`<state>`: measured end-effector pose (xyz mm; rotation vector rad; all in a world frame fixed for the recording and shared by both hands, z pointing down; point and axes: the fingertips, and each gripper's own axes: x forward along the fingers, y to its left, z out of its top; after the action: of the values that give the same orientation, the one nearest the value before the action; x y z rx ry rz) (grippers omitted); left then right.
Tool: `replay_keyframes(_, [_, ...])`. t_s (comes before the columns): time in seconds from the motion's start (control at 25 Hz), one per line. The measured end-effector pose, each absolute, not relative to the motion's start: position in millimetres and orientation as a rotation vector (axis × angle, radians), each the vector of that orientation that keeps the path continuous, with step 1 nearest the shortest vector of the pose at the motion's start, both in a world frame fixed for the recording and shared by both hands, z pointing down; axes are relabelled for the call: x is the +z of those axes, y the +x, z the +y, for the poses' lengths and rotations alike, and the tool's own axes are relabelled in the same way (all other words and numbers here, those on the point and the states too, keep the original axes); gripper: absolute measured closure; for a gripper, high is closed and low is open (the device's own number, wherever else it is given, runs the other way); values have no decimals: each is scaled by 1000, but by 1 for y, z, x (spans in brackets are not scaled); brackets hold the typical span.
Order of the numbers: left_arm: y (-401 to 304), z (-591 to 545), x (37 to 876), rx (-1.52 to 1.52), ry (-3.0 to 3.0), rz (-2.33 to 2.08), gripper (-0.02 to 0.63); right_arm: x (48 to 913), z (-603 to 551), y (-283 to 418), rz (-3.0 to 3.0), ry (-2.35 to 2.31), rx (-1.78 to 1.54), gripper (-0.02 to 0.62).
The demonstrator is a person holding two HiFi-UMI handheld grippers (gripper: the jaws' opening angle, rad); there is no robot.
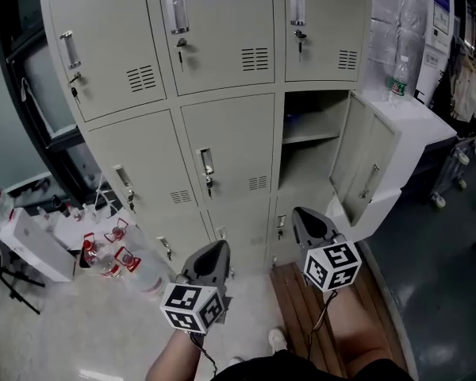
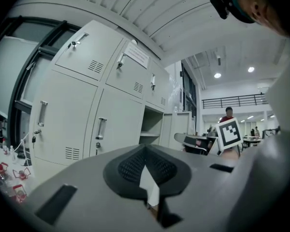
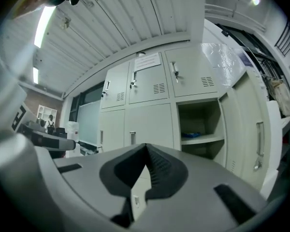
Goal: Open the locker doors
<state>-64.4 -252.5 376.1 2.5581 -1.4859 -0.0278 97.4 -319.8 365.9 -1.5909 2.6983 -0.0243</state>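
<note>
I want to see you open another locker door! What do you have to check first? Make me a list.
1. Is the left gripper empty? Ok: the jaws are together with nothing between them.
2. Is the right gripper empty? Ok: the jaws are together with nothing between them.
3. Are the jaws apart, ready to take a handle? Not ok: both are shut.
4. Is the open door out of the way? Ok: it is swung off to the right.
5. Is the middle door unlocked? Cannot tell: it is closed.
</note>
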Motion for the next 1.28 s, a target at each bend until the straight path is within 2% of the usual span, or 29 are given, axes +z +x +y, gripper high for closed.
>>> replay_keyframes(0.56, [-155,-207,373,-70,2484,-1660,604,358,-260,-30,2850,-1390,102,595])
replay_keyframes(1.28, [-227,-188,377,-75,2439,-1753,604,370,-250,-106,2886,-1343,78,594])
